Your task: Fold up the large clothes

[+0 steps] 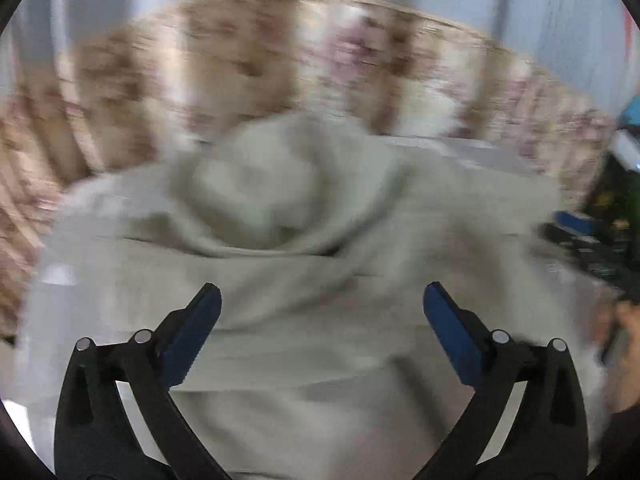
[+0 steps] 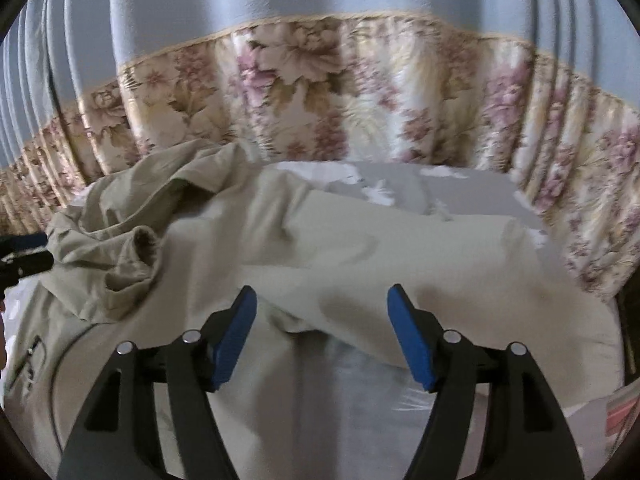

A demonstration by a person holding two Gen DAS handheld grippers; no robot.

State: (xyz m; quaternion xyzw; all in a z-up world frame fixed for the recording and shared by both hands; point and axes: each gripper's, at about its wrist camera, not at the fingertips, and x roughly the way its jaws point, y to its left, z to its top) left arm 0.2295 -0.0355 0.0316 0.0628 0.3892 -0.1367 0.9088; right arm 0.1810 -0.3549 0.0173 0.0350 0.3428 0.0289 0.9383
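Note:
A large pale beige garment (image 1: 280,208) lies rumpled on the bed; the left wrist view is blurred. My left gripper (image 1: 322,292) hangs above it, jaws wide open, nothing between the blue pads. In the right wrist view the same garment (image 2: 320,248) shows a bunched, crumpled part (image 2: 132,248) at the left and a smoother folded panel across the middle. My right gripper (image 2: 322,292) is open just above that panel's near edge, its pads apart from the cloth. A zipper or pocket detail (image 2: 28,360) shows at the lower left.
The bed has a grey sheet with white patches (image 2: 420,188). Behind it hang a floral frill (image 2: 320,100) and a blue-grey curtain (image 2: 200,8). Dark clutter with blue items (image 1: 592,232) stands at the right, and a hand (image 1: 624,340) is at that edge.

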